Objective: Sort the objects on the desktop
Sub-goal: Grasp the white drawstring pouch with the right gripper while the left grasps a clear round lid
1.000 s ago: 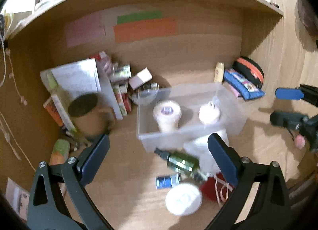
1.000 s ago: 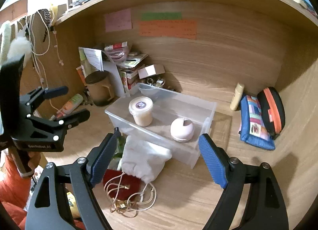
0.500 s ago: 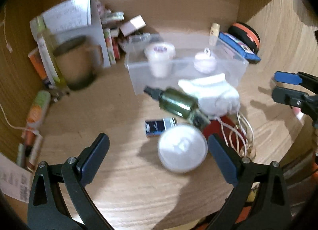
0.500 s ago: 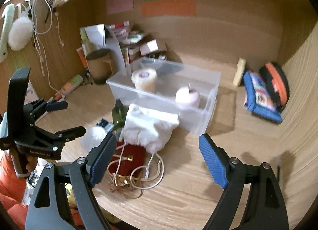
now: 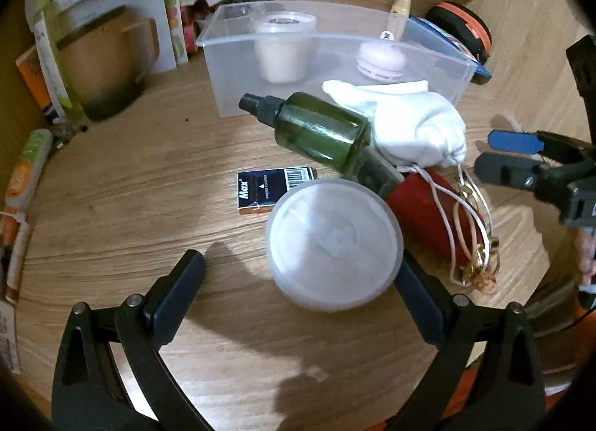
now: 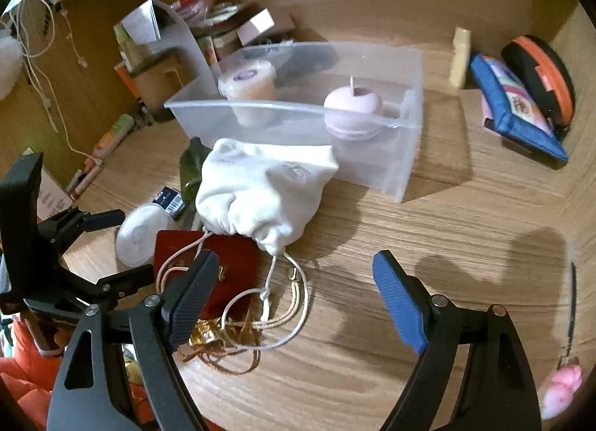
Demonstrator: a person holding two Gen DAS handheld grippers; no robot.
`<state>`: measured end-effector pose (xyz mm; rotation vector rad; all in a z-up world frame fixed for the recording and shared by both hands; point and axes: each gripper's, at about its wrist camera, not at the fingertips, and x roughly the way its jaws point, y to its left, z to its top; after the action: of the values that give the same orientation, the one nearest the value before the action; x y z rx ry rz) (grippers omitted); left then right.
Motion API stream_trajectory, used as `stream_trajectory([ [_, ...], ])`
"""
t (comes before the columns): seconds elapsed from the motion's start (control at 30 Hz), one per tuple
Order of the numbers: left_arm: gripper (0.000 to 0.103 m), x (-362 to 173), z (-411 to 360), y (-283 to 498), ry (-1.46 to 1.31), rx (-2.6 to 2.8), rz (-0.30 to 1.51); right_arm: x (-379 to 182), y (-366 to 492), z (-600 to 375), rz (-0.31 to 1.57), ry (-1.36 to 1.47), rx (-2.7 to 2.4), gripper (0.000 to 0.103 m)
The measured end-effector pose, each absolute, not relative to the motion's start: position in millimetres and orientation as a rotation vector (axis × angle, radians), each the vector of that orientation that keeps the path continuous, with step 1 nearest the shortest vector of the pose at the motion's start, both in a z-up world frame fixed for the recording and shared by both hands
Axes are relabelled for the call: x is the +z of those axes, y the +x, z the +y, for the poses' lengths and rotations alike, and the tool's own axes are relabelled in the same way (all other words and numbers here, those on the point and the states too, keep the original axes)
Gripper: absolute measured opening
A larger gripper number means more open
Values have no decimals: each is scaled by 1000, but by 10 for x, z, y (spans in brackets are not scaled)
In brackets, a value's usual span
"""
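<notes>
My left gripper (image 5: pixel 298 289) is open, low over the desk, its jaws either side of a round white lidded container (image 5: pixel 333 243). Behind it lie a dark staple box (image 5: pixel 275 189), a green spray bottle (image 5: pixel 316 129), a white drawstring pouch (image 5: pixel 406 125) and a red pouch (image 5: pixel 432 211) with gold cords. A clear plastic bin (image 5: pixel 231 73) holds a lidded cup (image 5: pixel 282 47) and a pink macaron candle (image 5: pixel 380 60). My right gripper (image 6: pixel 294 300) is open and empty, in front of the white pouch (image 6: pixel 260 185) and red pouch (image 6: pixel 223 263).
A brown mug (image 5: pixel 104 62), papers and small boxes crowd the back left. A blue pouch (image 6: pixel 517 110), an orange-black case (image 6: pixel 540 77) and a yellow tube (image 6: pixel 460 56) lie at the back right. Tubes (image 5: pixel 26 170) line the left edge.
Both grippers have come down and forward toward the pile in front of the bin. My left gripper now straddles the white container. Both stay open.
</notes>
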<state>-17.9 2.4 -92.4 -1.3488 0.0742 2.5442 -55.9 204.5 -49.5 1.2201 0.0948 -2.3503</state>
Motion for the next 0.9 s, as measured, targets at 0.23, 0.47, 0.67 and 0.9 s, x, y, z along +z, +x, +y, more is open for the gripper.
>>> stream_trajectory([
  [0.23, 100, -928, 38, -232, -1333, 2598, 64, -592, -785, 1824, 122, 1256, -2289, 83],
  [0.47, 81, -915, 53, -248, -1312, 2658, 68, -665, -993, 1619, 100, 1305, -2209, 83],
  [0.67, 65, -895, 57, -261, -1293, 2686, 76, -715, -1100, 1512, 60, 1323, -2162, 83],
  [0.9, 65, -877, 35, -247, -1288, 2736, 87, -689, -1102, 1535, 18, 1267, -2176, 53],
])
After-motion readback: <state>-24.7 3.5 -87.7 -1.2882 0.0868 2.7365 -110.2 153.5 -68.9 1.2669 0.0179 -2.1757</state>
